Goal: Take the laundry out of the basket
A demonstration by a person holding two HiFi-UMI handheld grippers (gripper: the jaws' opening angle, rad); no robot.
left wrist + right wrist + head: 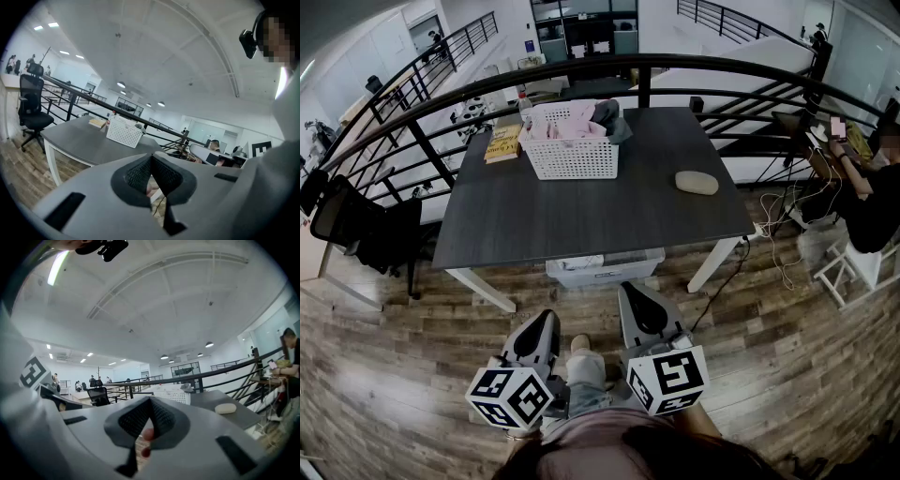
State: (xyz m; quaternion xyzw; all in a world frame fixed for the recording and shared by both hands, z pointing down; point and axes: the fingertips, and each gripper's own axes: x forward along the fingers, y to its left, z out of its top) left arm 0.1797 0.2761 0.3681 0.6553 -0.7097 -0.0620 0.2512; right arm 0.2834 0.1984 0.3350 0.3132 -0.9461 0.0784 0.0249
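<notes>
A white perforated laundry basket stands at the far side of the dark grey table. Pink and grey laundry is heaped in it. Both grippers hang low in front of the person, well short of the table's near edge. My left gripper is shut with nothing in it, and so is my right gripper. From the left gripper view, the basket shows far beyond the shut left gripper. In the right gripper view the basket lies behind the shut right gripper.
A yellow book lies left of the basket and a beige oval object at the table's right. A clear plastic bin sits under the near edge. A black office chair stands left, a railing behind, a seated person right.
</notes>
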